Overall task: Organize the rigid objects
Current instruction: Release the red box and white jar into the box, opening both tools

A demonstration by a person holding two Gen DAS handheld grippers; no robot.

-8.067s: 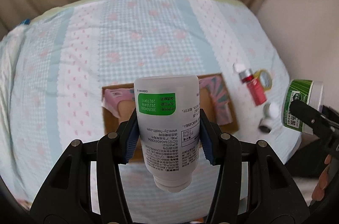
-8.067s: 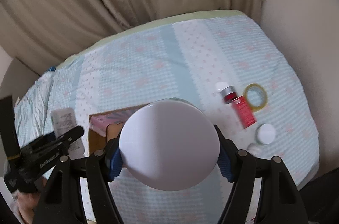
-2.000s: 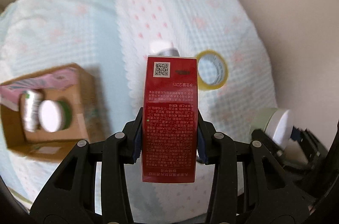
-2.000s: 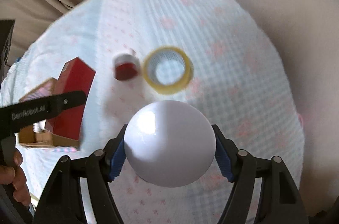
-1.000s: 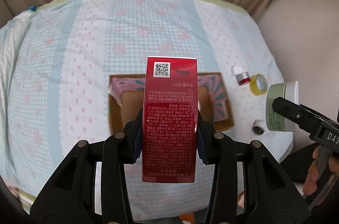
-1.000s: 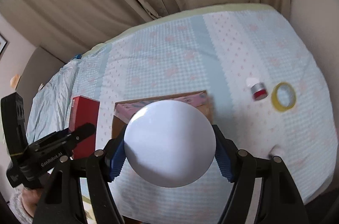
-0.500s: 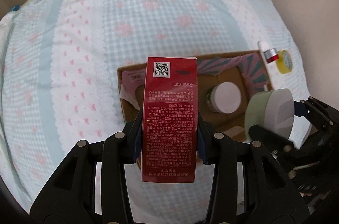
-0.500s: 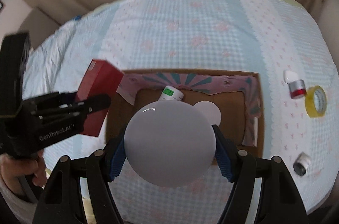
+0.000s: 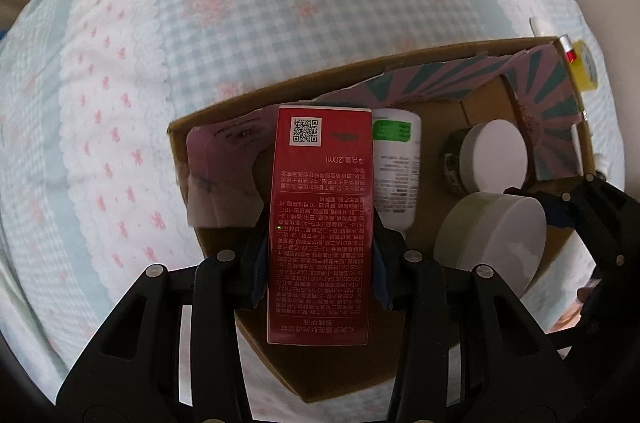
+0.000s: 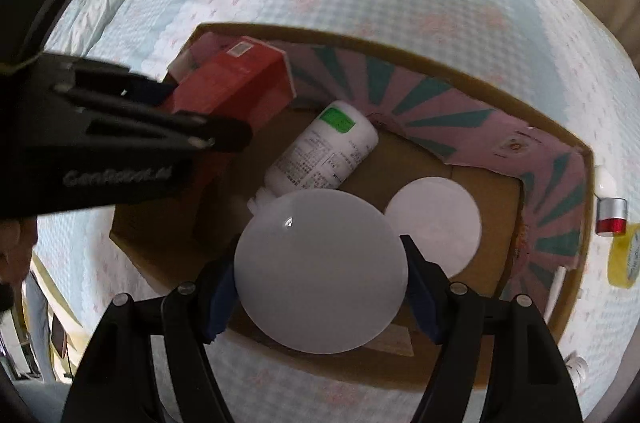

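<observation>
Soft daylight, fisheye warp, slight blur

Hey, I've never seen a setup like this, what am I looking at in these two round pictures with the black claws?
No robot arm here: a person holds a two-finger gripper in each hand, each carrying a fisheye camera that looks along its fingers. One picture comes from each gripper.

The left gripper is shut on a red box. The right gripper is shut on a round white-lidded jar.

Both hang over an open cardboard box on a checked blue-and-pink bedspread. Inside lie a white bottle and a second white-lidded jar. Outside, by the box's right wall, sit a yellow tape roll and a small red-and-silver bottle.
</observation>
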